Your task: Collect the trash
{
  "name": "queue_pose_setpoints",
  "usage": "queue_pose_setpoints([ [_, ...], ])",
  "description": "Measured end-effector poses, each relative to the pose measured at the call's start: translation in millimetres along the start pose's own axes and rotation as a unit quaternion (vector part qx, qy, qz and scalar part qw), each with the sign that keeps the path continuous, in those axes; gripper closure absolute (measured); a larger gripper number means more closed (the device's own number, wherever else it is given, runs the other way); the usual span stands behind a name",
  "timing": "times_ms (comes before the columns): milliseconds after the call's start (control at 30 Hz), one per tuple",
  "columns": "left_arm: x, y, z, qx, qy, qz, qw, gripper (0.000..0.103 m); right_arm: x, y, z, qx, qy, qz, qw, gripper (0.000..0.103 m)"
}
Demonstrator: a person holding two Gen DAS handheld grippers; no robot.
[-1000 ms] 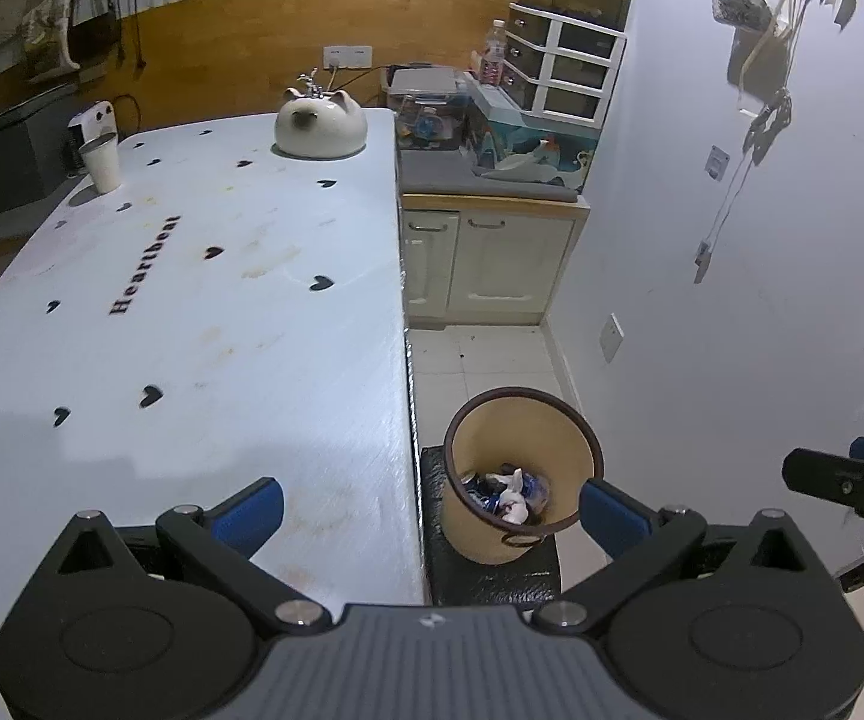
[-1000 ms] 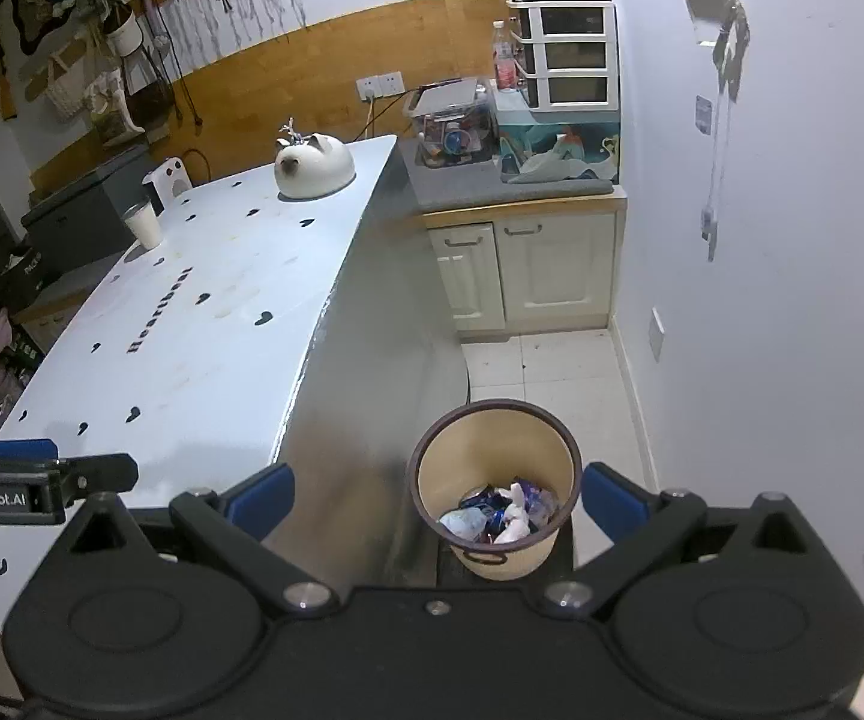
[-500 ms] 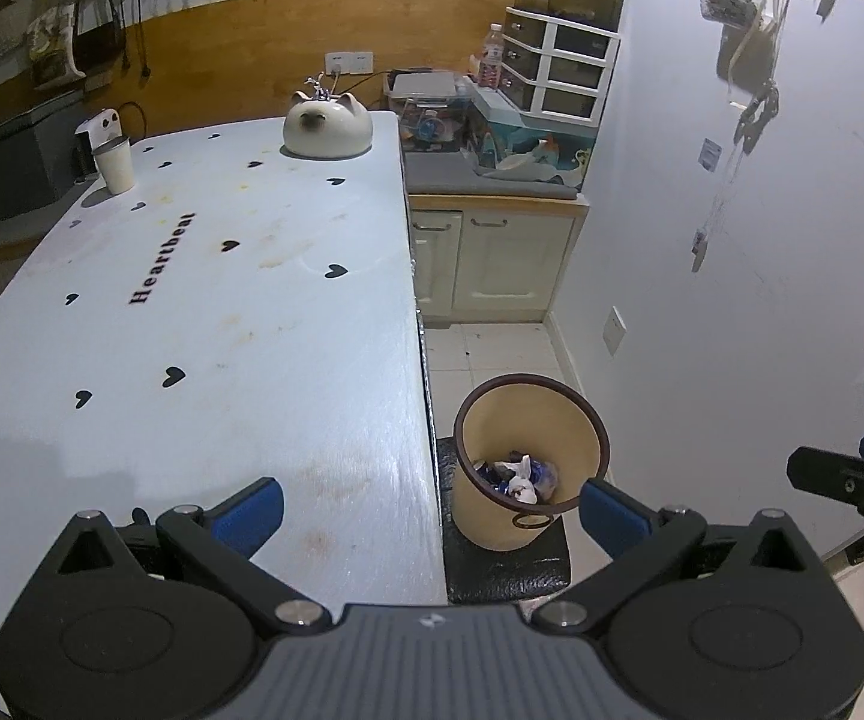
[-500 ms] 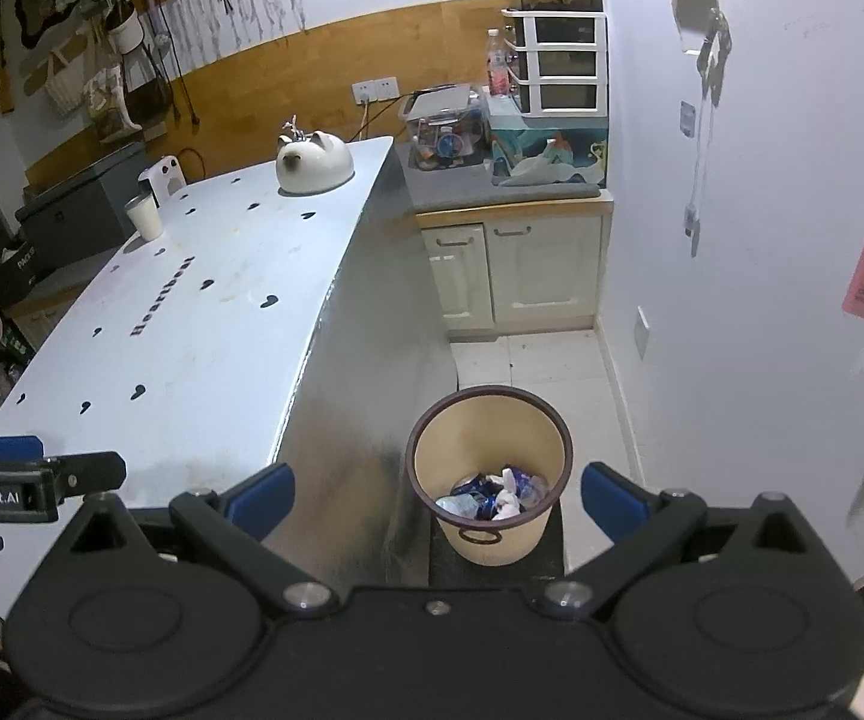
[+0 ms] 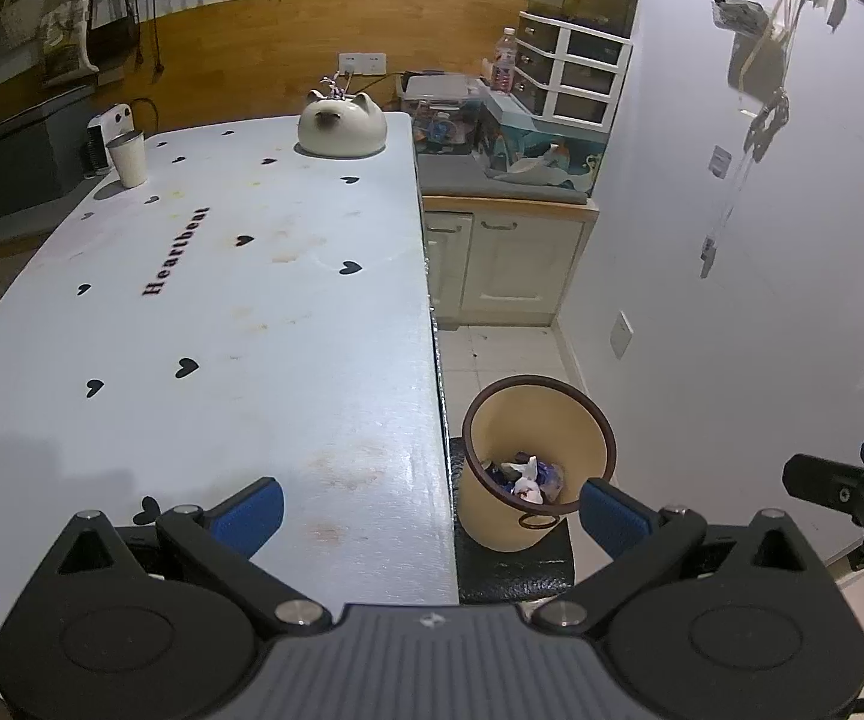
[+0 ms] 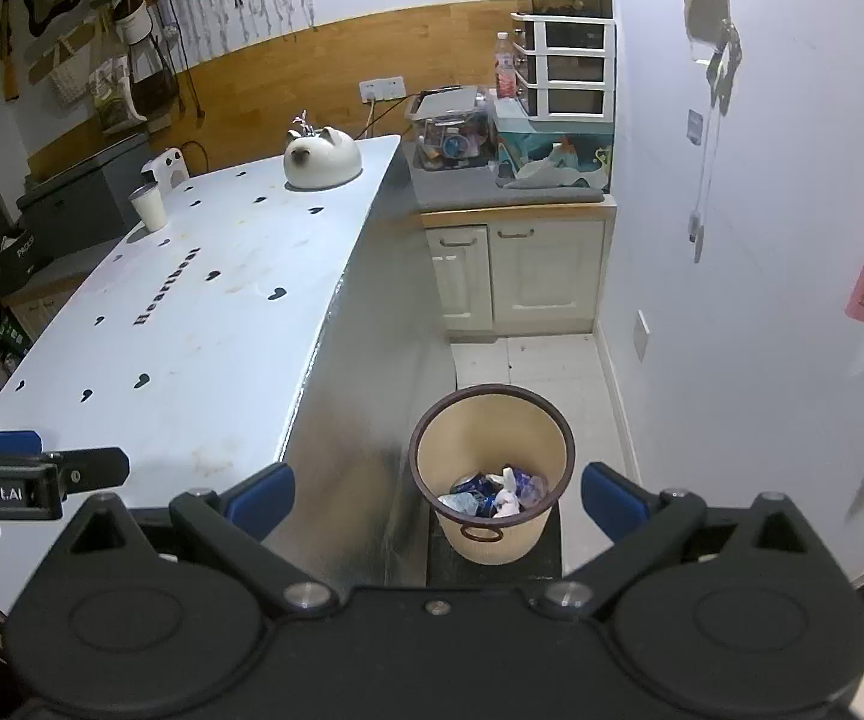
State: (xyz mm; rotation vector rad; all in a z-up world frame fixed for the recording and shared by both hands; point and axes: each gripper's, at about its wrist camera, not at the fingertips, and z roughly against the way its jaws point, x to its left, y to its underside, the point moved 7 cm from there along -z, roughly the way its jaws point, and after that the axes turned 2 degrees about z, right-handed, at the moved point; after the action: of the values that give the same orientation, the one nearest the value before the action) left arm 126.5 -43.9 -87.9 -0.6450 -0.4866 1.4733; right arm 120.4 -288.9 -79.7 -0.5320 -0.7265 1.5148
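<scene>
My left tool (image 5: 431,504) and right tool (image 6: 437,495) are both spread wide with nothing between the fingers. The white counter (image 5: 222,312), printed with black hearts, carries only a cat-shaped ceramic pot (image 5: 342,131) and a paper cup (image 5: 127,159) at its far end. Beside the counter's edge, on a dark mat (image 5: 516,564) on the floor, stands the beige bin (image 6: 492,468) with a brown rim; crumpled blue and white trash (image 6: 495,495) lies at its bottom.
</scene>
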Motion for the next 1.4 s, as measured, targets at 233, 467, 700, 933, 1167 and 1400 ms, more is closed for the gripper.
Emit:
queue_pose_setpoints([
  [233, 1.5, -0.6, -0.2, -0.001, 0.0, 0.0, 1.0, 0.0, 1.2, 0.0, -1.1, -0.001, 0.0, 0.002, 1.0, 0.0],
  [467, 1.0, -1.2, -0.4, -0.001, -0.001, 0.0, 1.0, 0.0, 1.8, 0.1, -1.0, -0.001, 0.001, 0.002, 1.0, 0.0],
  [700, 0.7, -1.4, -0.1, -0.001, -0.001, -0.001, 1.0, 0.0, 2.3, -2.2, -1.0, -0.002, 0.001, 0.003, 1.0, 0.0],
  [933, 1.4, -2.2, -0.3, -0.001, -0.001, 0.0, 1.0, 0.0, 3.2, -1.4, -1.1, -0.002, 0.001, 0.003, 1.0, 0.0],
  [1167, 2.5, -2.7, -0.7, -0.001, -0.001, 0.0, 1.0, 0.0, 3.5, -2.7, -1.2, -0.003, 0.002, 0.004, 1.0, 0.0],
  [1400, 2.4, -2.5, -0.5, -0.001, -0.001, 0.0, 1.0, 0.0, 3.1, -5.3, -1.8, -0.004, 0.002, 0.006, 1.0, 0.0],
])
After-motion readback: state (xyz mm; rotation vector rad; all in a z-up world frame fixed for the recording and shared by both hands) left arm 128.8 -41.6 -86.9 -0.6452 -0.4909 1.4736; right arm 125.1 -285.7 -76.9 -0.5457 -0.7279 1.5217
